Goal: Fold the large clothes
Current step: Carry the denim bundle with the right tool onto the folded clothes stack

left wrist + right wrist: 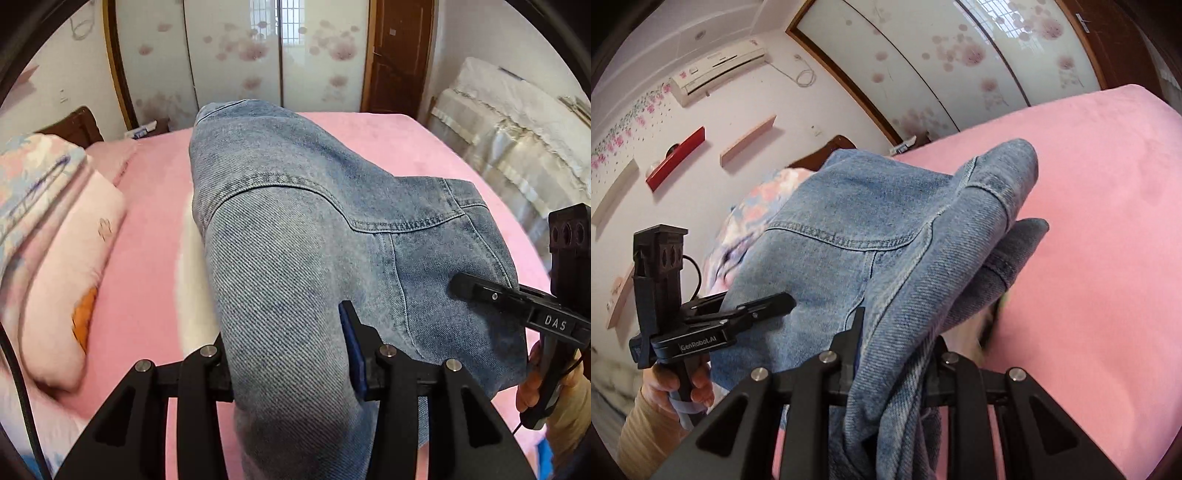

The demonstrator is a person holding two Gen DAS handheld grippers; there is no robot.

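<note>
Here, a person holds a denim garment (295,229) aloft over a bed covered in a pink sheet (388,147), with a handheld gripper in each hand. The left gripper (291,354) has its jaws clamped on a thick bunch of the blue fabric, which fills the gap between its fingers and drapes away toward the far side of the bed. The right gripper (897,332) is likewise clamped on a gathered fold of the denim, the cloth spilling down between its fingers and bulging forward in stitched seams. From the left wrist view, the right gripper also appears at the right edge, its tip against the cloth, with the person's hand (532,384) on its handle. Folded pink and floral bedding (55,221) lies at the left side of the bed. Sliding doors with a pink blossom print (258,48) stand behind.
</note>
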